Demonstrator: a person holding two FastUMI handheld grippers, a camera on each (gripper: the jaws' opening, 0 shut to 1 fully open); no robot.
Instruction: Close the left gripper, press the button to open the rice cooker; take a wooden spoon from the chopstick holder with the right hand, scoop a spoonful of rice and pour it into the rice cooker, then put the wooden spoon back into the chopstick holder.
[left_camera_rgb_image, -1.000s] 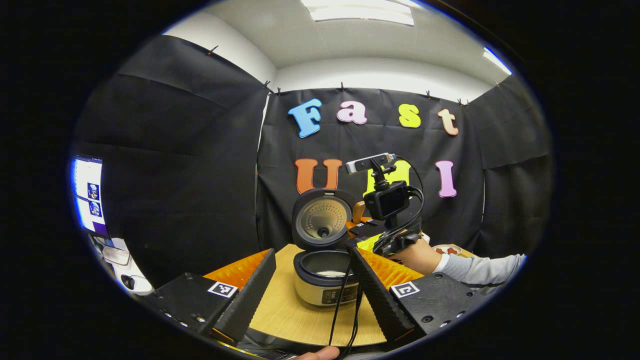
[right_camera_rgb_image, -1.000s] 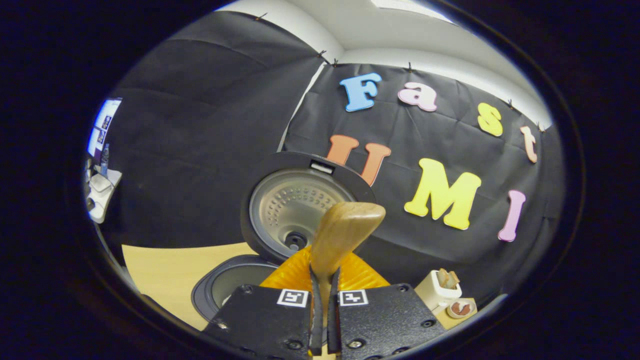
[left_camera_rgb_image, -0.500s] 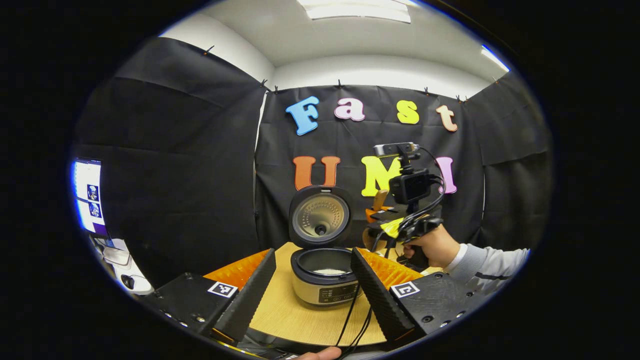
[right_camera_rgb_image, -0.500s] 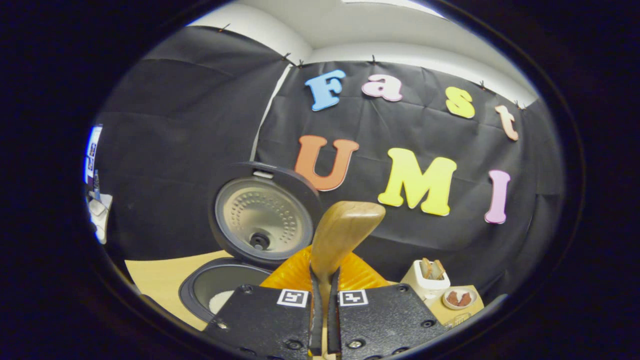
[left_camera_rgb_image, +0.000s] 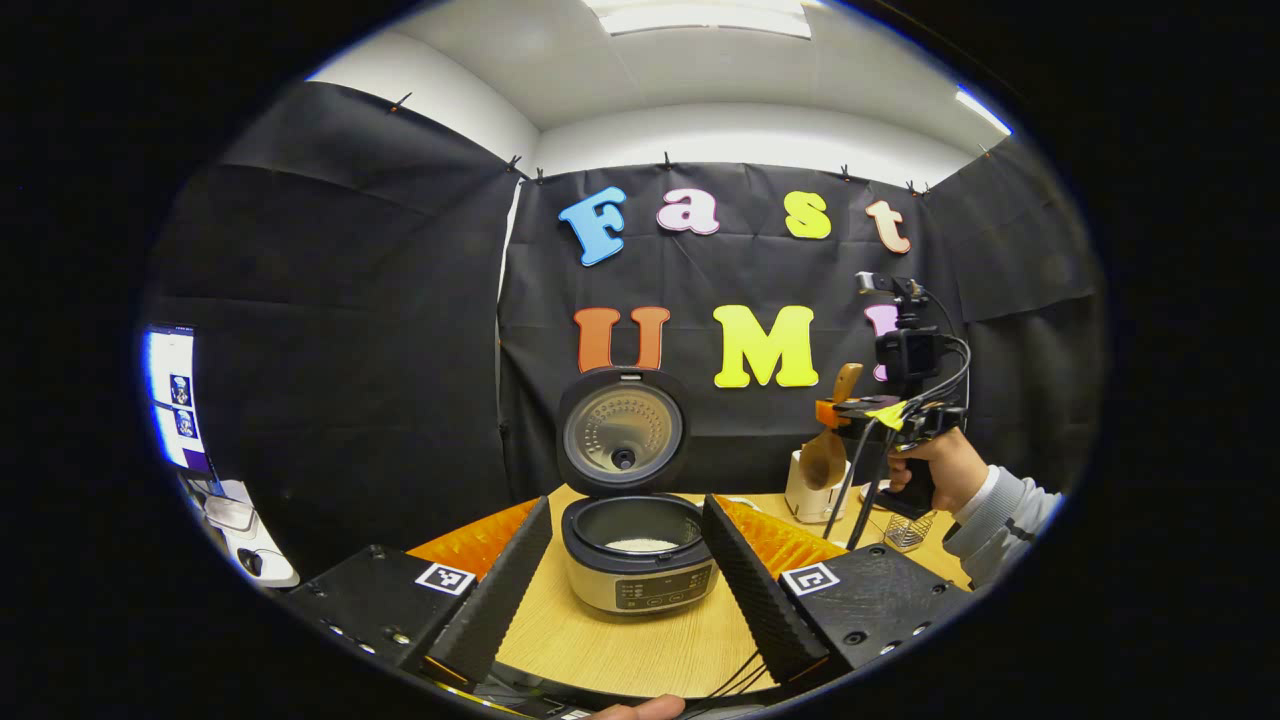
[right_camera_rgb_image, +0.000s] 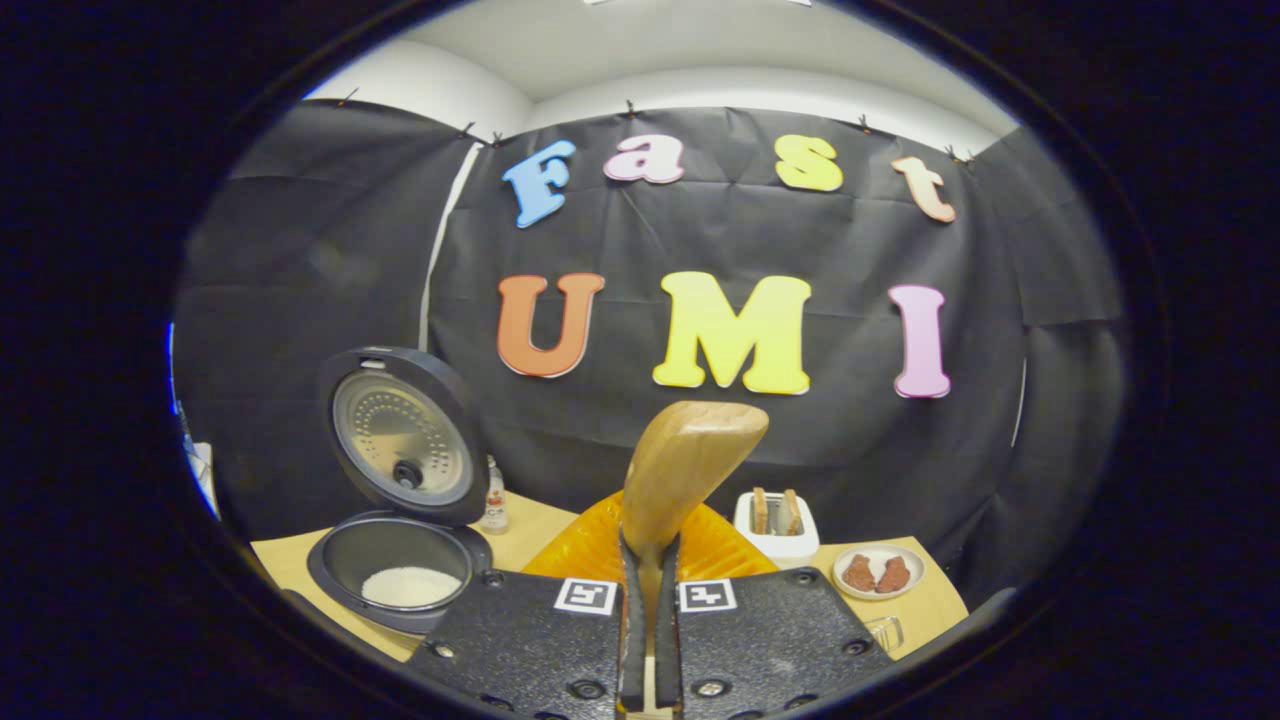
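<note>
No word or number could be read on any object. The rice cooker (left_camera_rgb_image: 640, 560) carried small markings on its front control panel (left_camera_rgb_image: 648, 598), too small to make out. A small bottle (right_camera_rgb_image: 493, 500) by the far wall bore a label, also illegible. Square black-and-white coded markers sat on the left gripper (left_camera_rgb_image: 627, 505) and the right gripper (right_camera_rgb_image: 648, 545), without letters.

Black cloth walls (left_camera_rgb_image: 350, 330), white ceiling (left_camera_rgb_image: 700, 80), wooden table (left_camera_rgb_image: 640, 650).
</note>
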